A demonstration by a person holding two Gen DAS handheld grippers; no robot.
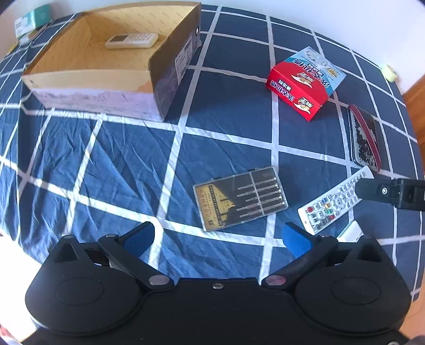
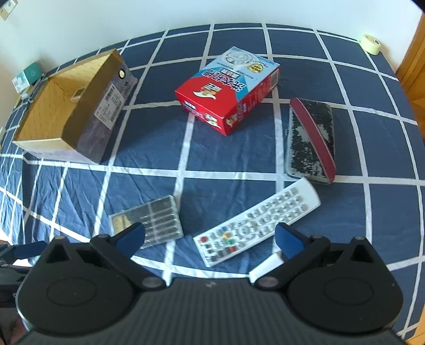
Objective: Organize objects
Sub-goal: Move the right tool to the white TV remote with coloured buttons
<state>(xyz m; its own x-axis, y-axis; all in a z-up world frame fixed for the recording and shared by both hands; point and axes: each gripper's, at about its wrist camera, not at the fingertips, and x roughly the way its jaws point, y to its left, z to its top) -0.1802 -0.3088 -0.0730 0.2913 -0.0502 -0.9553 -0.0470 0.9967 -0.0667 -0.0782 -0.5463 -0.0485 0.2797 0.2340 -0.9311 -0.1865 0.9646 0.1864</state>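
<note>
An open cardboard box (image 1: 159, 77) (image 2: 87, 124) stands on the blue checked bedsheet, with a white remote (image 1: 132, 40) inside it. A clear case of small screwdrivers (image 1: 240, 198) (image 2: 150, 221) lies just ahead of my left gripper (image 1: 217, 237), which is open and empty. A white TV remote (image 2: 256, 221) (image 1: 336, 200) lies under my right gripper (image 2: 209, 238), which is open and empty. A red and blue carton (image 1: 305, 82) (image 2: 228, 89) and a worn red-edged case (image 1: 365, 139) (image 2: 310, 139) lie farther off.
A small white object (image 2: 265, 266) (image 1: 350, 231) lies close beside the TV remote. A roll of tape (image 2: 371, 43) (image 1: 389, 72) sits at the far right edge of the bed. Small boxes (image 1: 32, 20) sit at the far left by the wall.
</note>
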